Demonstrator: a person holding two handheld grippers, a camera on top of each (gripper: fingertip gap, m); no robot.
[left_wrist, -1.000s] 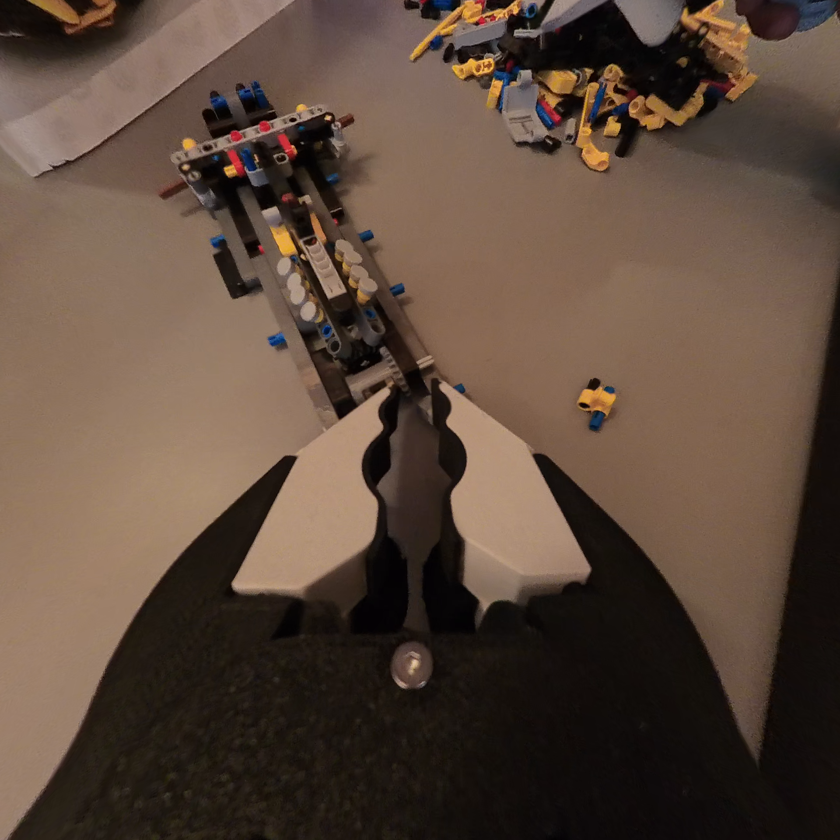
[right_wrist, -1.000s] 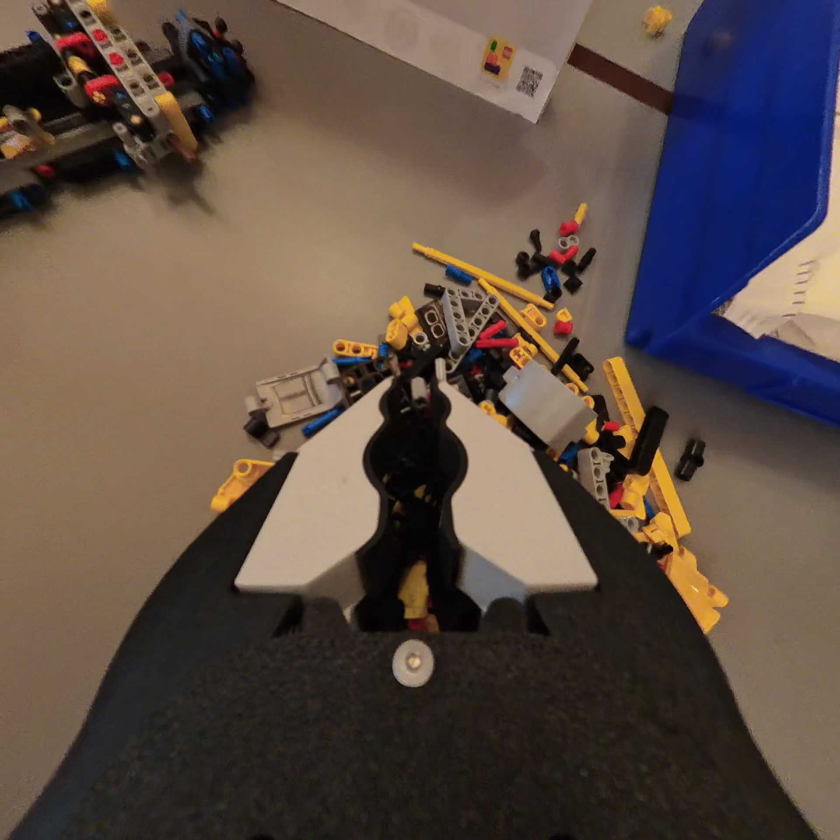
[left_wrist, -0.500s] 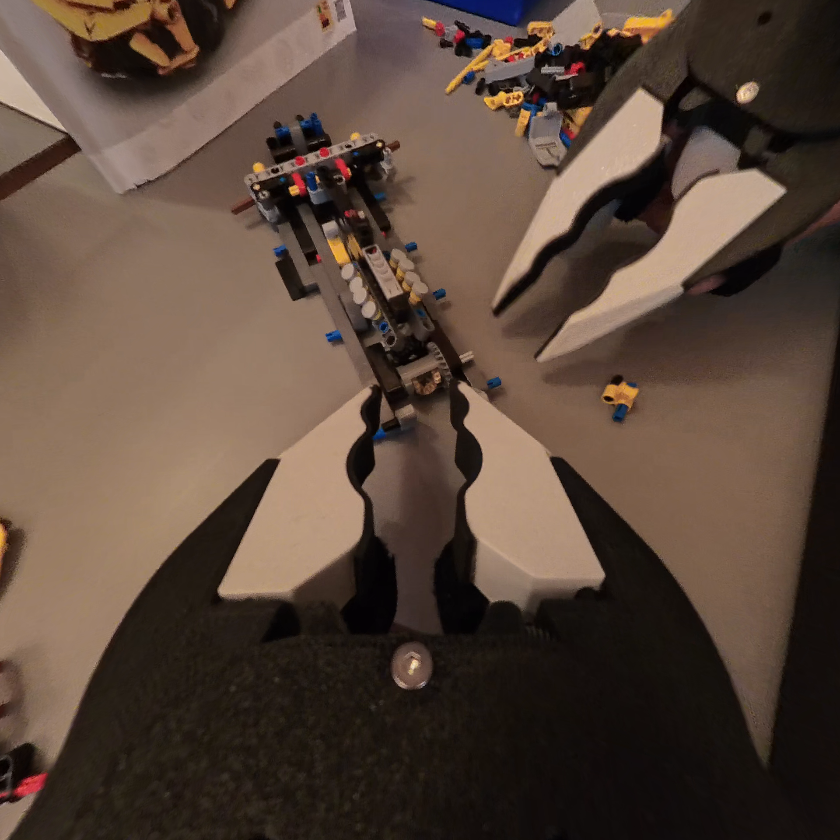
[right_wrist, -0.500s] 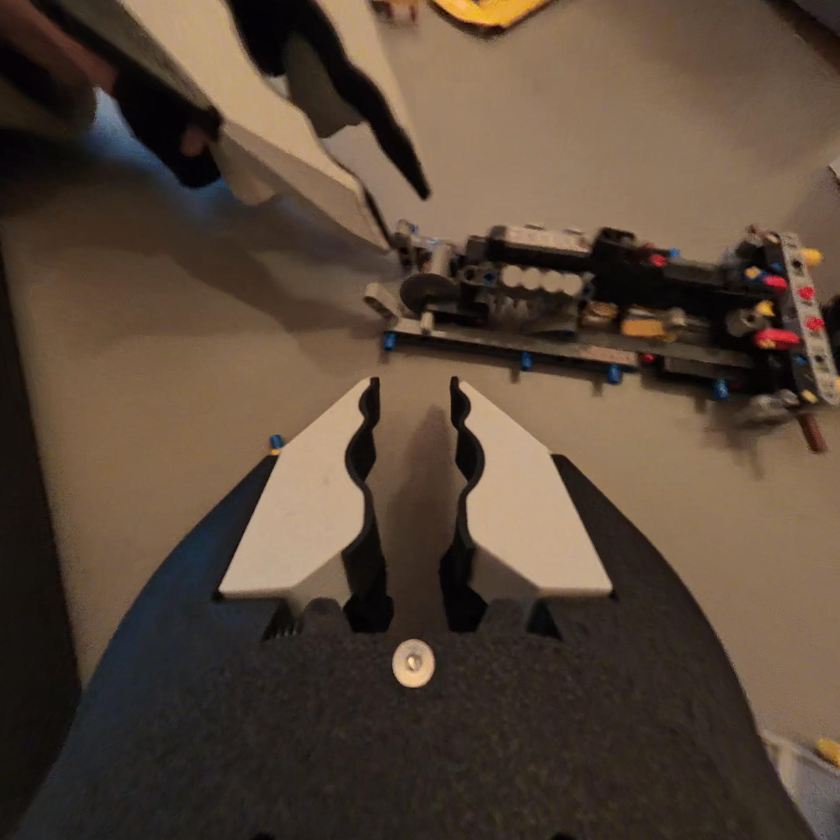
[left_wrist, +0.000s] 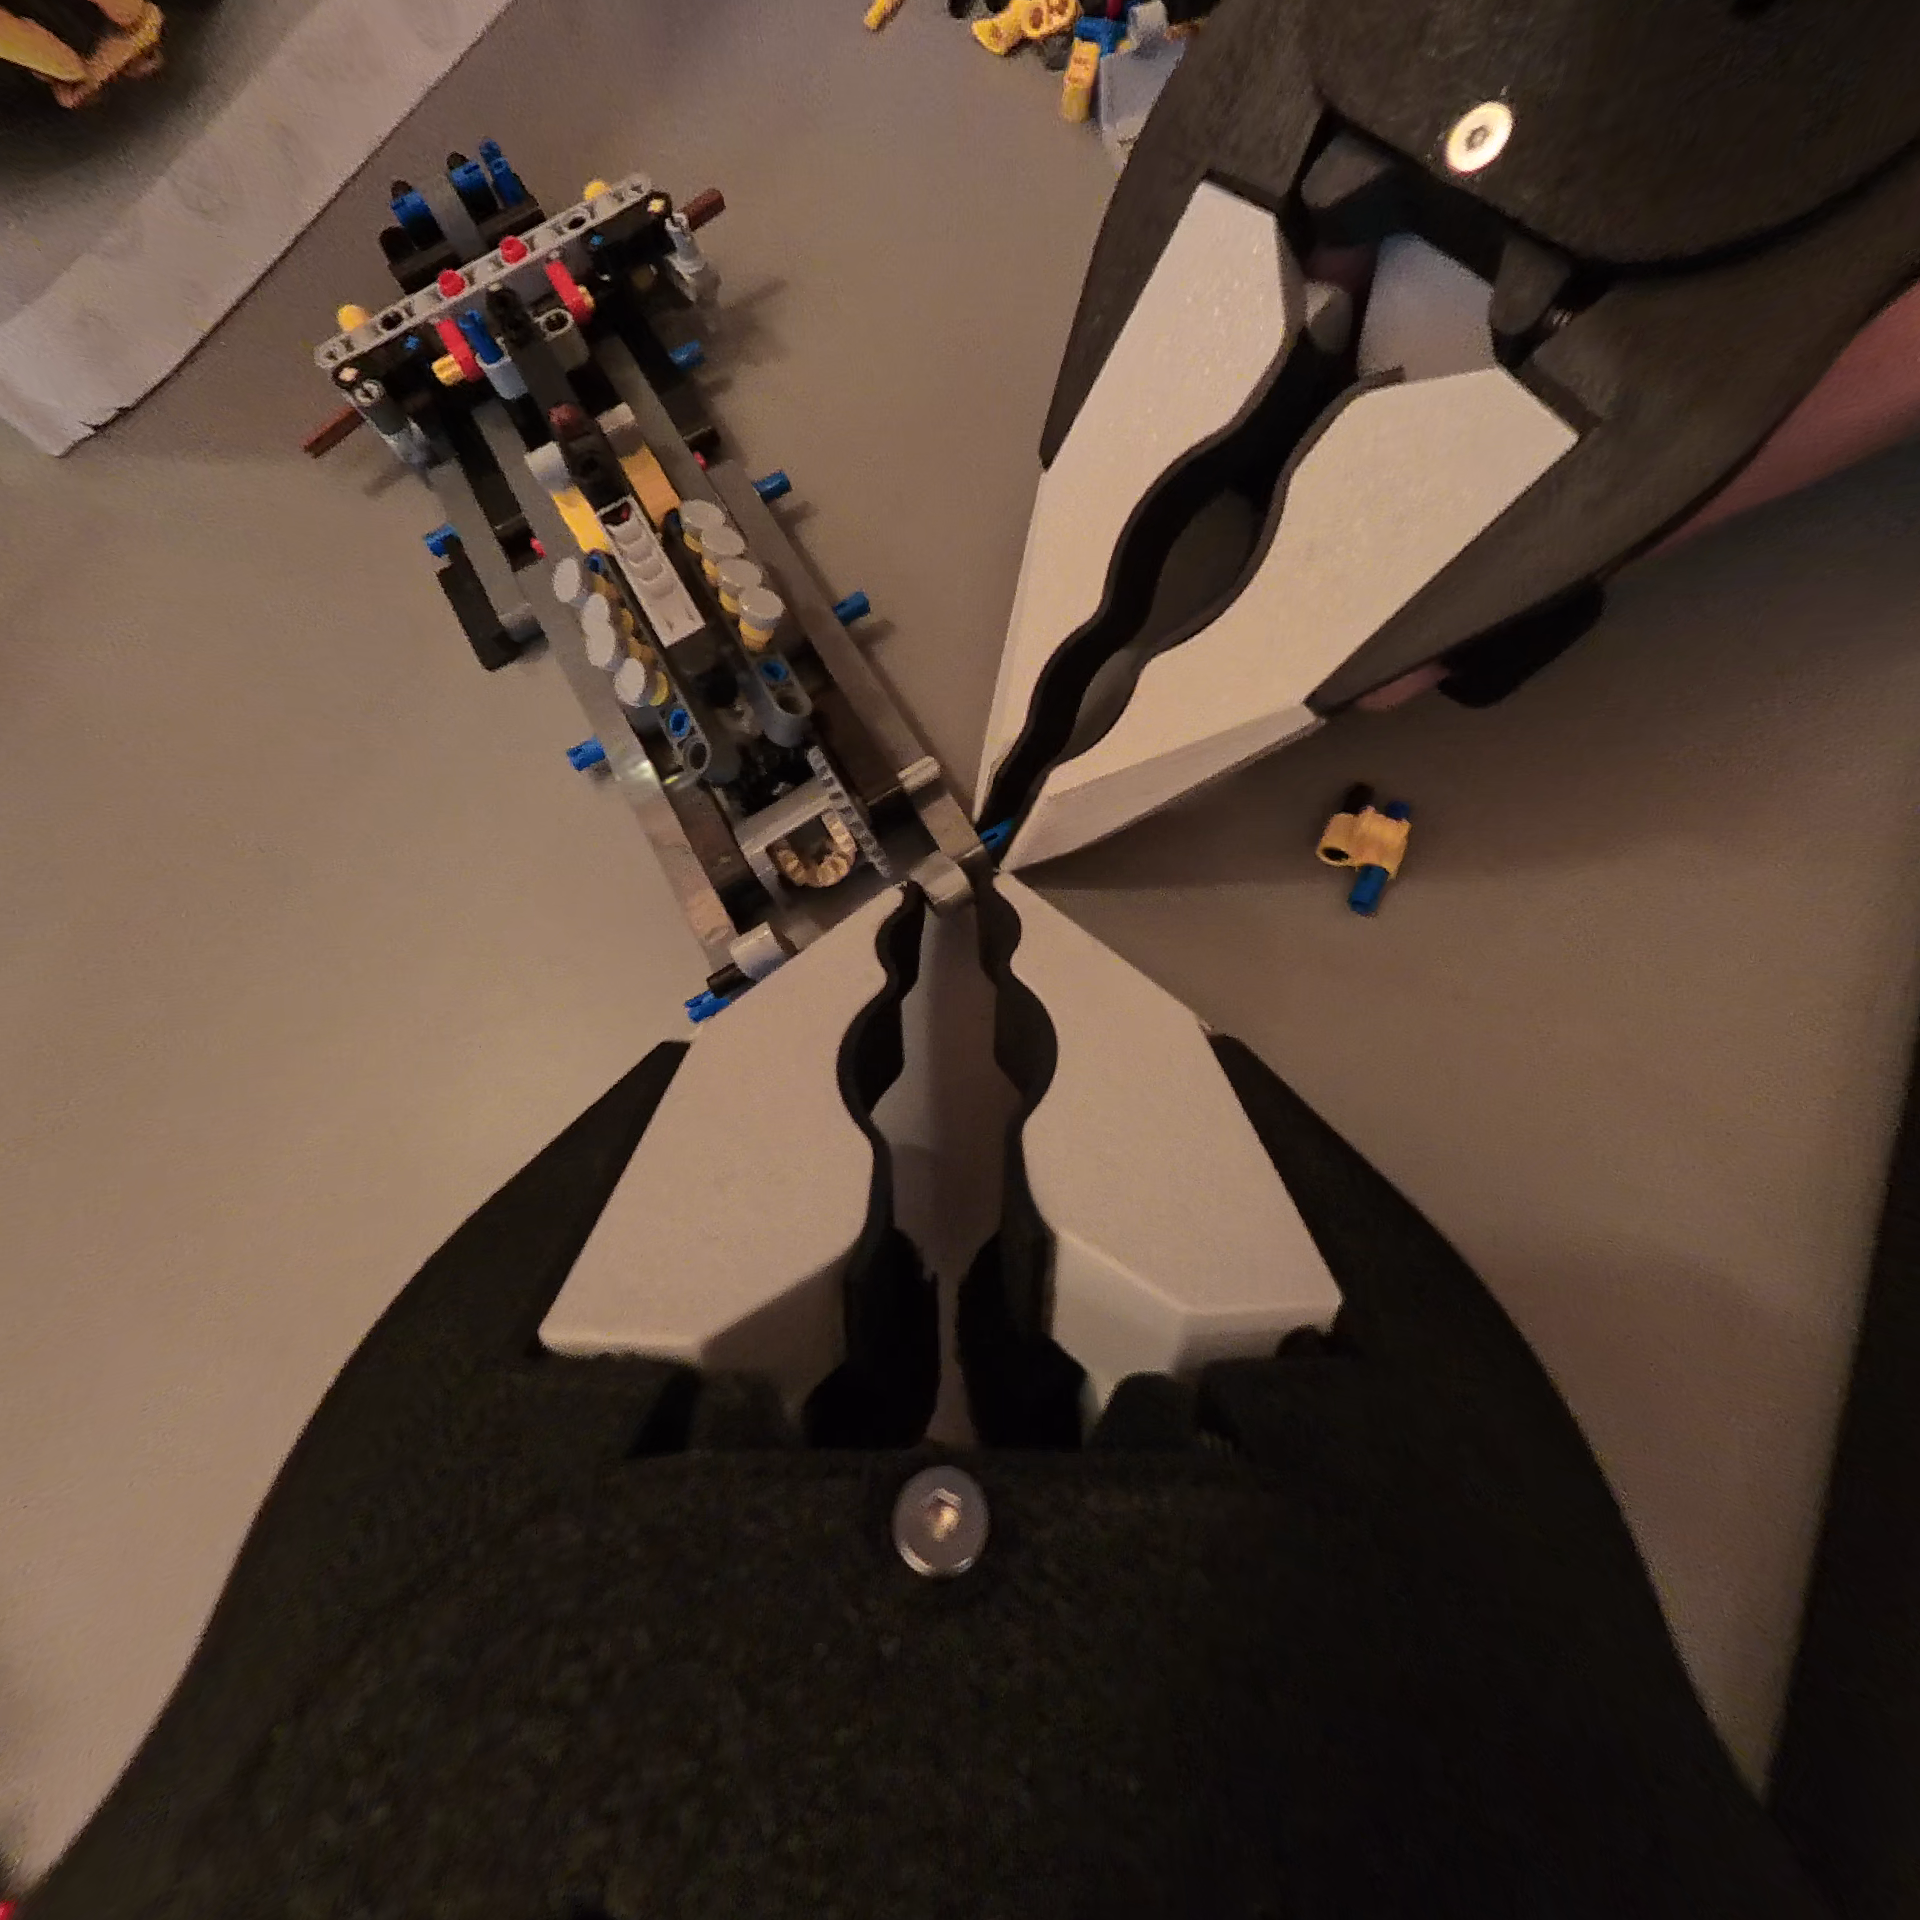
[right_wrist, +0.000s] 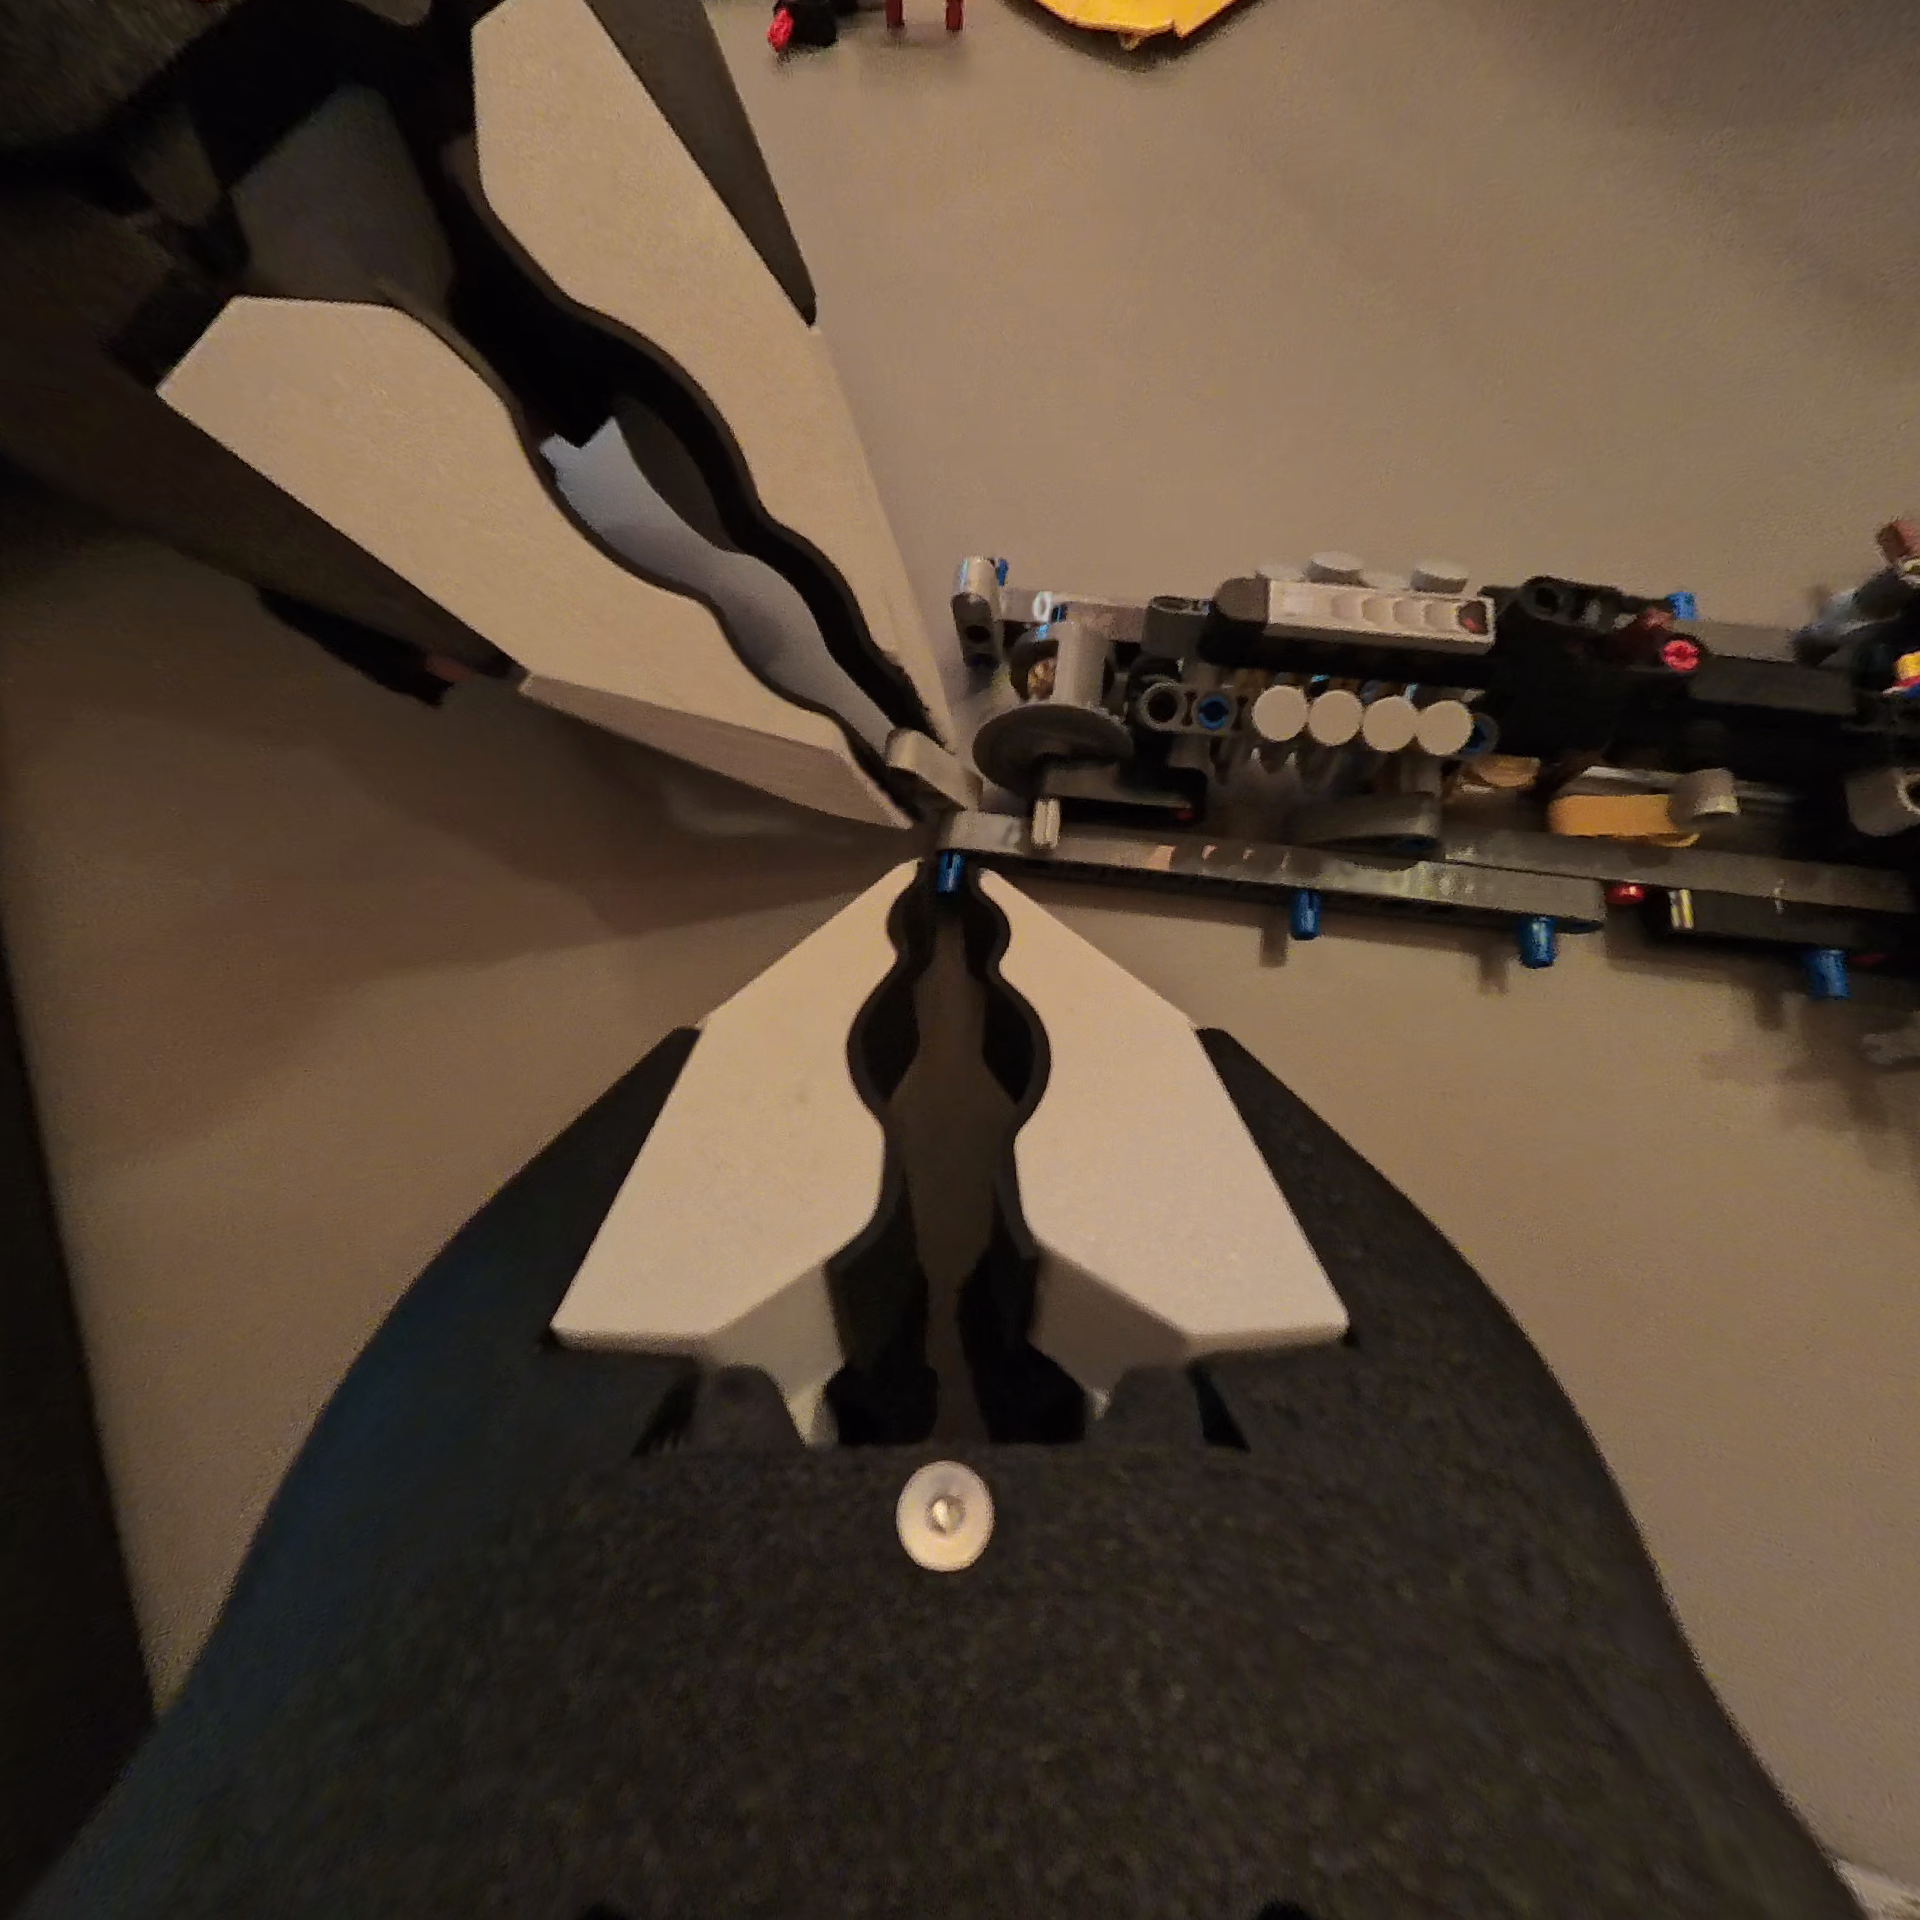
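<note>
1. Your left tongs (left_wrist: 948, 902) are pinching the grey end piece (left_wrist: 945, 881) of the long brick chassis (left_wrist: 665, 582), which is lying on the bench (left_wrist: 260, 935).
2. Your right tongs (right_wrist: 948, 875) are closing on a blue pin (right_wrist: 948, 871) at that same corner.
3. A small yellow-and-blue piece (left_wrist: 1366, 847) is sitting nearby, apart.

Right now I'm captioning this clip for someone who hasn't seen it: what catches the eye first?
Two grey-fingered grippers meet tip to tip at one corner of a long brick-built chassis lying on the grey table. The left gripper is pinched on a grey piece at that end, while the right gripper closes on a blue pin on the chassis side rail. A small yellow-and-blue piece lies alone nearby, and loose parts are heaped at the table's far edge.
</note>
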